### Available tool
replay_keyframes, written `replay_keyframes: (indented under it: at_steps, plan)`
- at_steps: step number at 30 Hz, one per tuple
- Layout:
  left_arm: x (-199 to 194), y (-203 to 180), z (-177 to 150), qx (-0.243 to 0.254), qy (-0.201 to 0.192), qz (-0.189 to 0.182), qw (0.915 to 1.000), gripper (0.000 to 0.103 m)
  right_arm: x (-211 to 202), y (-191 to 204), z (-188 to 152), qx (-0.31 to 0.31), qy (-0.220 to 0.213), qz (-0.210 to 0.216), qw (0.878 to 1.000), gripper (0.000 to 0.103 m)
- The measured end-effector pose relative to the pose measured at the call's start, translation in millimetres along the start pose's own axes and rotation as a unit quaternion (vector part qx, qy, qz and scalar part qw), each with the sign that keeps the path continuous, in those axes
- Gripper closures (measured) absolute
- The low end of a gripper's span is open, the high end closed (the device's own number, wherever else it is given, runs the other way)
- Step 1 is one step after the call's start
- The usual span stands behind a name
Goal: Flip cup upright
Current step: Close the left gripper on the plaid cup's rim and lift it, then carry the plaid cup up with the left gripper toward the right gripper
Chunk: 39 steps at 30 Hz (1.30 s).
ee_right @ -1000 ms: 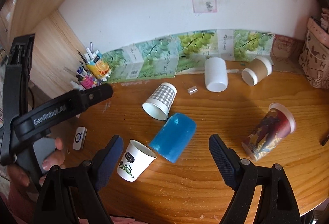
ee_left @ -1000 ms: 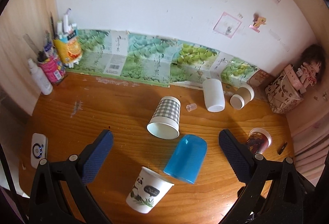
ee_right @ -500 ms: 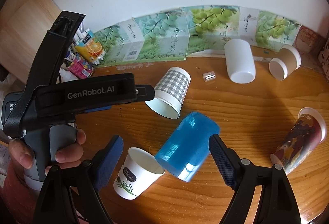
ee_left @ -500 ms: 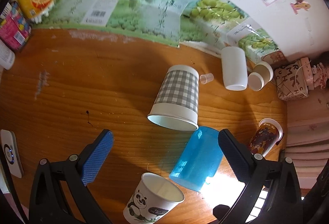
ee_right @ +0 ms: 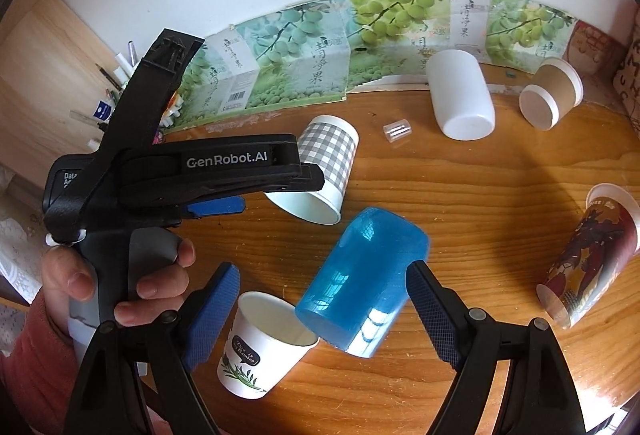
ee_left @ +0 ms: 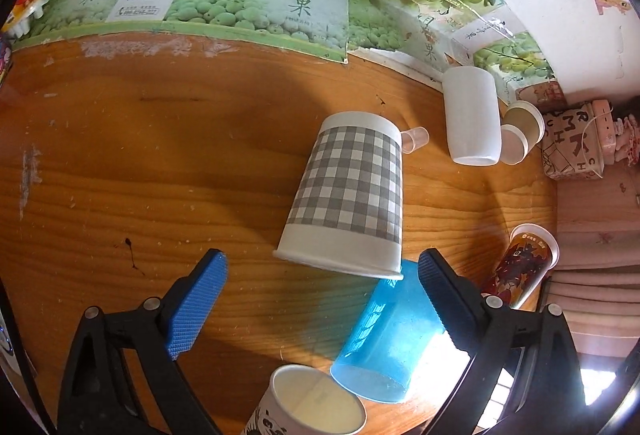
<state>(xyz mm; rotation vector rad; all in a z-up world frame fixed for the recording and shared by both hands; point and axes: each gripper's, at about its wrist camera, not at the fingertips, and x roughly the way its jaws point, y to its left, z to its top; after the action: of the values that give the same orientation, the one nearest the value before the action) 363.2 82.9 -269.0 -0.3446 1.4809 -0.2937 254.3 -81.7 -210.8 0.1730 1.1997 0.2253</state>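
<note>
**Listener:** What is on the desk in front of you?

**Operator:** I see a glossy, orange-brown wooden table with visible grain. Several cups lie on their sides. The gray checked paper cup is a tapered cone with a white rolled rim, its open mouth facing my left camera. Just beside its rim lies a translucent blue plastic tumbler, smooth and rounded at its closed end, catching window glare. Next to that is a white paper cup with a leaf print, mouth tilted upward. Farther back are a matte white plastic cup, a ribbed brown paper cup and a tiny clear vial. At the right edge lies a tall paper cup with red cartoon art.

**Listener:** And the grippers?

**Operator:** My left gripper has its jaws spread wide, wider than the checked cup's rim, which sits just ahead of the ridged blue pads. It touches nothing that I can see. My right gripper is also spread wide; the blue tumbler lies between its textured fingers. I cannot tell whether the right-hand pad touches it.

**Listener:** Anything behind?

**Operator:** Flattened cartons printed with green grapes line the white wall.
</note>
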Motion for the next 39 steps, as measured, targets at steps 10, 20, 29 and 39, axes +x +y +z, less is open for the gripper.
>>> replay_keyframes:
  at_steps: [10,20,29,39]
  plan:
    - [15.9,-1.4,5.8,0.008,0.027,-0.019,0.9994,0.028,-7.5,-9.7,-7.5,0.035,-0.005,-0.025,0.999,0.017]
    - [7.0,1.8,7.1,0.023,0.0,-0.022,0.9995,0.03,-15.0,-12.9,-18.1,0.05,-0.017,-0.033,0.998,0.017]
    - [-16.4,-9.4,0.0,0.074,-0.036,-0.041,0.9958,0.03,-29.9,-12.3,-19.7,0.047,-0.044,-0.034,0.997,0.017]
    - [-44.5,-39.6,-25.0,0.132,-0.054,-0.075,0.987,0.03,-67.2,-28.1,-37.2,0.019,-0.098,-0.035,0.994,0.017]
